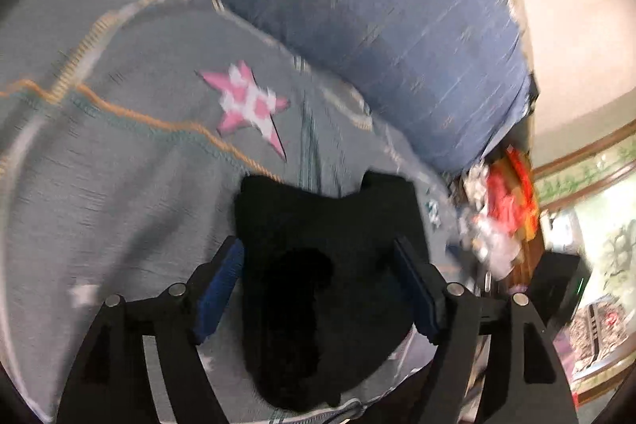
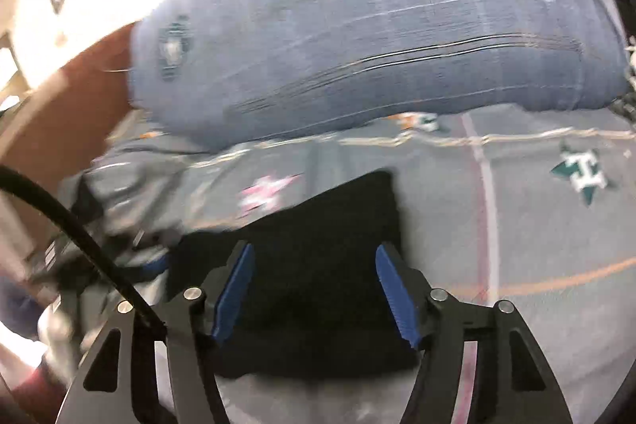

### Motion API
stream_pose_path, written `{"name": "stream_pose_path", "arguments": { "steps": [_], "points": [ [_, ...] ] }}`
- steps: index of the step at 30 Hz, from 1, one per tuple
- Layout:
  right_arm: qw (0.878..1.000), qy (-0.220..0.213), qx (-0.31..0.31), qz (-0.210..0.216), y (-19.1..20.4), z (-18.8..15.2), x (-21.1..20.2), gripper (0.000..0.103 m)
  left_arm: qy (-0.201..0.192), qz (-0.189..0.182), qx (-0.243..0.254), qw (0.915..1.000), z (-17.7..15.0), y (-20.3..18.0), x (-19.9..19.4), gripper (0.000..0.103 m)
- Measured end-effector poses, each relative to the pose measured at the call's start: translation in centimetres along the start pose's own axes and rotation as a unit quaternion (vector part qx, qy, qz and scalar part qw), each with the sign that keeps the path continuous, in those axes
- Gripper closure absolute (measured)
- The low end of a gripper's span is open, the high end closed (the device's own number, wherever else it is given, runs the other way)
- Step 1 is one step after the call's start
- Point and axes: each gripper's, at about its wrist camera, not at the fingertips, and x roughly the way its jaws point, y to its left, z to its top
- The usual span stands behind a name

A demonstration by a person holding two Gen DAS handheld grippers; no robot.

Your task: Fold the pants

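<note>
Left wrist view: the left gripper point(image 1: 318, 285) points down at the black pants point(image 1: 318, 265), which lie bunched in a compact dark mass on a grey bedspread point(image 1: 99, 185). The jaws stand wide, one blue pad point(image 1: 220, 295) at the left flank of the cloth and the other at its right flank; the frame is blurred, so whether either pad touches the fabric cannot be told. A pink star point(image 1: 250, 104) is printed on the bedspread just beyond the pants, to their far left. A large blue plaid pillow point(image 1: 377, 26) lies across the far side of the bed. At the right edge, past the bed, sits a blurred heap of red and white items point(image 1: 501, 213).

Right wrist view: the right gripper point(image 2: 316, 289) hovers over the same pants point(image 2: 318, 245), here seen as a flat, roughly rectangular folded block on the bedspread point(image 2: 536, 245). The jaws are wide apart, the blue pads point(image 2: 234, 291) standing over the dark cloth with nothing clamped between them. The pink star point(image 2: 266, 191) shows at the far left edge of the pants, and a green star point(image 2: 582, 173) lies well apart to the far right. The blue pillow point(image 2: 357, 26) fills the far side. A black cable point(image 2: 79, 237) crosses the near left corner.
</note>
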Motion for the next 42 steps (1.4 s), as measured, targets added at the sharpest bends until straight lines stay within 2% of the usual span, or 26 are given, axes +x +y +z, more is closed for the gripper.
{"name": "stream_pose_path", "arguments": {
  "steps": [1,3,4,6,7,8,11,14,16,18,20,23,25,26,29,30,32,33,35,36,37,38,40,42],
  "points": [
    [1.000,0.004,-0.003,-0.012,-0.5,0.7,0.9,0.028,0.006,0.018,0.014,0.9997,-0.2,-0.6,0.7,0.063],
    [0.999,0.026,-0.012,-0.040,-1.3,1.9,3.5,0.026,0.003,0.029,0.032,0.9991,-0.4,-1.3,0.6,0.073],
    [0.999,0.039,-0.011,-0.037,-1.5,2.2,4.6,0.029,-0.001,0.027,0.037,0.9989,-0.4,-1.6,0.3,0.079],
    [0.997,0.070,-0.001,-0.028,-2.3,2.6,6.2,0.078,-0.012,0.031,0.054,0.9980,-0.1,-2.5,-0.6,0.085],
    [0.997,0.068,0.007,-0.021,-2.7,2.9,6.2,0.079,-0.014,0.027,0.061,0.9977,-0.1,-2.8,-0.8,0.090],
    [0.998,0.059,0.016,-0.012,-3.0,3.1,5.7,0.089,-0.019,0.024,0.073,0.9969,0.2,-3.5,-1.0,0.090],
    [0.998,0.028,0.054,-0.001,-4.4,3.6,3.6,0.102,-0.025,0.031,0.100,0.9942,1.5,-5.2,-0.4,0.090],
    [0.996,0.016,0.091,-0.017,-6.1,4.0,3.7,0.102,-0.015,0.066,0.098,0.9929,2.3,-5.2,1.6,0.088],
    [0.993,0.033,0.109,-0.028,-7.3,3.6,4.9,0.100,-0.003,0.118,0.090,0.9889,2.2,-3.9,3.1,0.078],
    [0.991,0.050,0.119,-0.037,-8.0,2.7,5.6,0.098,-0.006,0.100,0.075,0.9921,1.6,-2.1,2.9,0.078],
    [0.991,0.034,0.123,-0.035,-8.2,2.0,4.5,0.095,-0.008,0.067,0.055,0.9962,1.4,-1.0,1.6,0.076],
    [0.993,0.000,0.115,-0.029,-7.4,1.6,2.0,0.063,-0.019,0.053,0.043,0.9975,1.1,-0.9,-1.0,0.068],
    [0.995,-0.018,0.094,-0.012,-6.0,1.6,0.4,0.061,-0.051,0.048,0.045,0.9965,0.7,-1.8,-3.2,0.068],
    [0.996,-0.019,0.086,0.010,-5.2,1.7,-0.1,0.061,-0.065,0.043,0.047,0.9959,0.6,-2.3,-4.0,0.068],
    [0.993,0.005,0.079,0.083,-3.0,2.1,0.6,0.061,-0.105,0.020,0.056,0.9927,0.5,-4.2,-5.5,0.061],
    [0.991,0.015,0.084,0.103,-2.6,2.1,1.2,0.061,-0.104,0.012,0.062,0.9925,0.6,-4.9,-5.1,0.057],
    [0.985,0.038,0.105,0.135,-2.1,2.1,3.3,0.061,-0.087,0.008,0.073,0.9935,0.9,-5.9,-3.3,0.056],
    [0.982,0.049,0.113,0.140,-2.1,2.1,4.4,0.060,-0.075,0.009,0.075,0.9943,0.9,-5.8,-2.3,0.052],
    [0.981,0.066,0.130,0.128,-2.7,2.1,6.9,0.059,-0.041,0.047,0.059,0.9963,1.2,-4.4,1.0,0.051],
    [0.985,0.063,0.129,0.100,-3.2,2.1,7.9,0.059,-0.029,0.063,0.045,0.9966,1.2,-3.2,2.2,0.053],
    [0.988,0.060,0.122,0.076,-3.4,2.0,8.3,0.060,-0.029,0.057,0.035,0.9973,1.0,-1.8,3.4,0.058],
    [0.990,0.062,0.115,0.057,-3.7,2.0,8.9,0.061,-0.047,0.047,0.044,0.9968,0.8,-1.7,3.2,0.058],
    [0.991,0.056,0.113,0.055,-3.9,1.7,8.8,0.061,-0.044,0.041,0.049,0.9970,0.8,-1.8,2.9,0.058],
    [0.993,0.031,0.107,0.045,-3.6,1.7,6.5,0.057,-0.040,0.029,0.041,0.9979,0.9,-1.7,2.0,0.058]
  ]
}}
